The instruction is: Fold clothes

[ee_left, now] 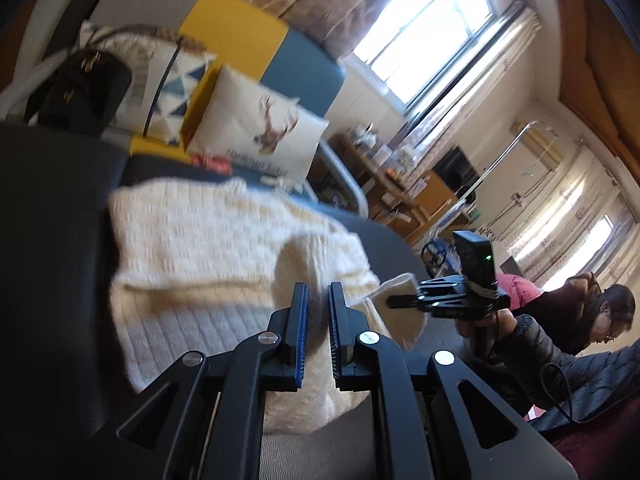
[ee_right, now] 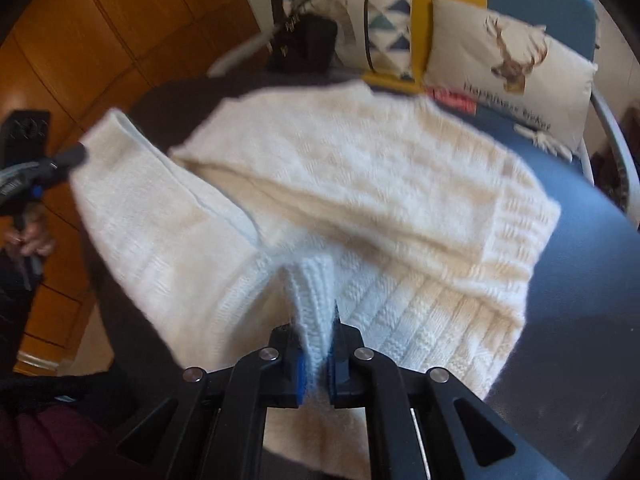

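Note:
A cream knit sweater (ee_right: 360, 184) lies partly folded on a dark round table (ee_right: 592, 280). My right gripper (ee_right: 316, 340) is shut on a ribbed edge of the sweater and lifts it. In the left wrist view the sweater (ee_left: 208, 248) spreads ahead, and my left gripper (ee_left: 318, 312) is shut on a fold of its knit. The right gripper (ee_left: 404, 300) shows there too, pinching a corner of the sweater. The left gripper (ee_right: 76, 156) shows at the left edge of the right wrist view, holding the sleeve end.
A black handbag (ee_right: 304, 44) and a deer-print cushion (ee_right: 512, 68) sit behind the table on a blue and yellow sofa (ee_left: 304, 68). A person in a dark jacket (ee_left: 592, 320) sits at the right. Wooden cabinets (ee_right: 80, 40) stand left.

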A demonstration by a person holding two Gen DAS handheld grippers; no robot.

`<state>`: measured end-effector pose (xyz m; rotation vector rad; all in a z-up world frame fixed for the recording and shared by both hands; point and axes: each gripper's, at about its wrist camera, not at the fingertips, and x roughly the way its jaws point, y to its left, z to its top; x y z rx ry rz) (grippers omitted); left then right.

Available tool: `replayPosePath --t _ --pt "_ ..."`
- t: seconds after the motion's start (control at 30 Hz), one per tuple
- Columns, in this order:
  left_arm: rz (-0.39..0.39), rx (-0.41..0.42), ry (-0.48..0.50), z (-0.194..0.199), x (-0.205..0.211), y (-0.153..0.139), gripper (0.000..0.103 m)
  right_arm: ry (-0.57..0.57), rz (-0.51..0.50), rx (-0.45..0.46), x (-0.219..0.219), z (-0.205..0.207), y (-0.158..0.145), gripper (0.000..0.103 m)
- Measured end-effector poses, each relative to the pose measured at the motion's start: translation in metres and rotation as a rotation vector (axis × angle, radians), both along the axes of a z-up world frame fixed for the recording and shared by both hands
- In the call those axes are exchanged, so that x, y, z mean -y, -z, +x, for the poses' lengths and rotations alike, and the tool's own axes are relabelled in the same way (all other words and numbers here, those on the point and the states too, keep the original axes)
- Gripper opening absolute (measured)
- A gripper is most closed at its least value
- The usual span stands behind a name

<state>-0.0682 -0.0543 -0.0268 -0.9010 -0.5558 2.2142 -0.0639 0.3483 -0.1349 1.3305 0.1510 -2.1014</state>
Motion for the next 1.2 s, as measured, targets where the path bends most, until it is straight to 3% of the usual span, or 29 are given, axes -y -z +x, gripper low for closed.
replayPosePath --t 0.13,0.23,0.33,0.4,0.43,0.5,0.63,0.73,0.8,0.93,1.0,1.03,1.1,1.2 --pt "0.043 -0.098 -0.048 -0.008 0.014 -0.030 0.009 0.057 -0.090 -0.102 -0.018 -0.038 -0.063 0.005" --pt "0.015 -0.123 -0.063 -0.025 0.015 -0.041 0.009 0.096 -0.088 -0.139 -0.026 -0.059 -0.082 0.005" --pt "-0.118 -0.056 -0.016 -0.039 0.005 -0.029 0.011 0.100 -0.061 -0.096 -0.018 -0.070 -0.051 0.005" --pt "-0.229 -0.017 0.006 -0.043 0.001 -0.011 0.023 0.093 -0.041 -0.050 -0.016 -0.065 -0.024 0.006" --pt "-0.276 0.015 0.023 -0.044 0.000 0.000 0.034 0.092 -0.041 -0.028 -0.018 -0.058 -0.014 0.006" --pt "-0.319 0.102 0.043 -0.048 0.004 0.021 0.039 0.098 -0.045 0.004 -0.022 -0.047 0.000 0.006" --pt "-0.344 0.210 0.025 -0.048 0.023 0.051 0.041 0.105 -0.069 0.044 -0.027 -0.034 0.012 0.006" --pt "-0.340 0.217 0.043 -0.051 0.026 0.058 0.052 0.100 -0.072 0.053 -0.026 -0.030 0.014 0.006" --pt "-0.341 0.223 0.079 -0.057 0.019 0.064 0.053 0.095 -0.063 0.055 -0.023 -0.030 0.015 0.006" --pt "-0.422 0.272 0.131 -0.075 -0.001 0.091 0.054 0.096 -0.047 0.059 -0.019 -0.029 0.017 0.006" --pt "-0.499 0.276 0.117 -0.076 -0.010 0.102 0.047 0.098 -0.033 0.055 -0.018 -0.029 0.019 0.006" --pt "-0.535 0.277 0.110 -0.076 -0.014 0.107 0.008 0.099 -0.026 0.050 -0.018 -0.029 0.019 0.006" --pt "-0.529 0.225 0.077 -0.066 -0.018 0.102 0.006 0.100 -0.028 0.032 -0.019 -0.026 0.015 0.006" --pt "-0.424 0.106 0.006 -0.045 -0.010 0.063 0.005 0.098 -0.045 -0.019 -0.025 -0.018 -0.002 0.006"
